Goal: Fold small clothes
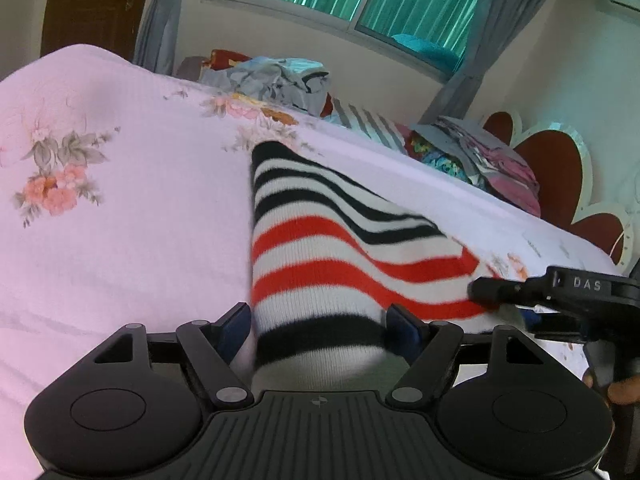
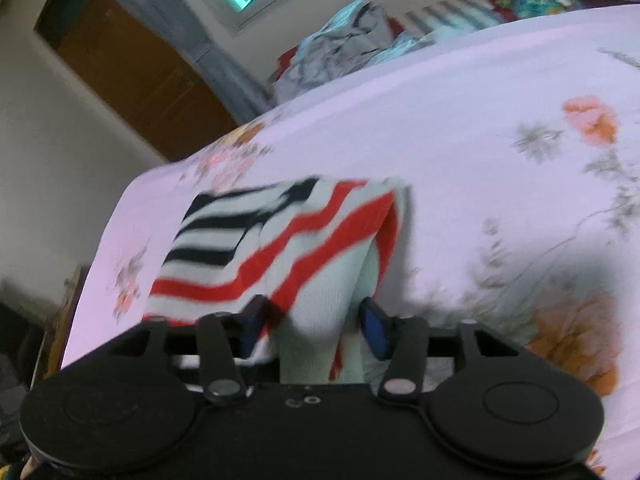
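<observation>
Pink cotton bedsheet with printed flowers (image 1: pixel 120 240) spread flat across the left of the left wrist view. At its middle, a knitted garment striped in white, black and red (image 1: pixel 320 248), lying on the sheet and rising in a soft ridge toward the camera. Bunched near end of the knit caught between the blue pads (image 1: pixel 236 320) of the left gripper (image 1: pixel 320 320), tongs standing well apart, cloth filling the gap and touching both pads without looking pinched. Further right, the black right gripper (image 1: pixel 500 300) meeting the garment's red-striped edge. Behind, a crumpled heap of mixed clothes (image 1: pixel 276 80) and a red heart-shaped headboard (image 1: pixel 552 172). In the blurred right wrist view, a brown wooden door (image 2: pixel 132 68) at left, then the same knit folded over, its white fold sitting loosely between tongs likewise spread apart.
</observation>
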`<state>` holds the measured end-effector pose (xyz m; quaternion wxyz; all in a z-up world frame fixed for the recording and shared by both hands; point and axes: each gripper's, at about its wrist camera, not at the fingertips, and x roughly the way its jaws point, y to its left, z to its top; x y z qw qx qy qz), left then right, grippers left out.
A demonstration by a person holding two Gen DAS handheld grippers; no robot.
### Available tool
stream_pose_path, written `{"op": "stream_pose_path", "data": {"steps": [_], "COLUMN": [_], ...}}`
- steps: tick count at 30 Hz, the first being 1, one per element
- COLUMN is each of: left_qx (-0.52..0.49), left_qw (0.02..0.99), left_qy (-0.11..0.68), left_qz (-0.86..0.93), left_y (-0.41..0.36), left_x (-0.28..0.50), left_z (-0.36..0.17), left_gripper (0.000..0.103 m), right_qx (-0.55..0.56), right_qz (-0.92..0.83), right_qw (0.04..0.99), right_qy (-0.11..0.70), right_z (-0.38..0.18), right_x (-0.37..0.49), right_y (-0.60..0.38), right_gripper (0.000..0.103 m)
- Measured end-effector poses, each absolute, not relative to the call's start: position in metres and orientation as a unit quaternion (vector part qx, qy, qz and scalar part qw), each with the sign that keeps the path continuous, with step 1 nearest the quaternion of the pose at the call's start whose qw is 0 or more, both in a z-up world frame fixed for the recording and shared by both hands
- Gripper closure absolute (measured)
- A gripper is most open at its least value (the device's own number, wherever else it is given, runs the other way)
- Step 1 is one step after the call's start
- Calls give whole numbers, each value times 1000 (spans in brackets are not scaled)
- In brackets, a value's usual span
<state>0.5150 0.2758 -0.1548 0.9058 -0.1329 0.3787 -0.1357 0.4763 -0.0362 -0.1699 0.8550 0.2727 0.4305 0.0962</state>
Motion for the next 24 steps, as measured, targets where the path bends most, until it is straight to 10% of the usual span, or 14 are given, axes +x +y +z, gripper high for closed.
{"op": "stream_pose_path", "data": {"steps": [10,24], "left_qx": [-130,-124], "left_qw": [902,902], "left_qy": [393,399], "left_qz": [-123,-106], "left_y": [261,261], "left_x": [535,528], "left_z": [-170,-158], "left_gripper": [29,24], "right_qx": [208,183], "right_qz": [67,56], "right_qw": [890,899], "right_qy": [400,395], "right_z": [-166,-151], "right_x": [502,482], "right_y": [-19,-19], "right_gripper": [86,76]}}
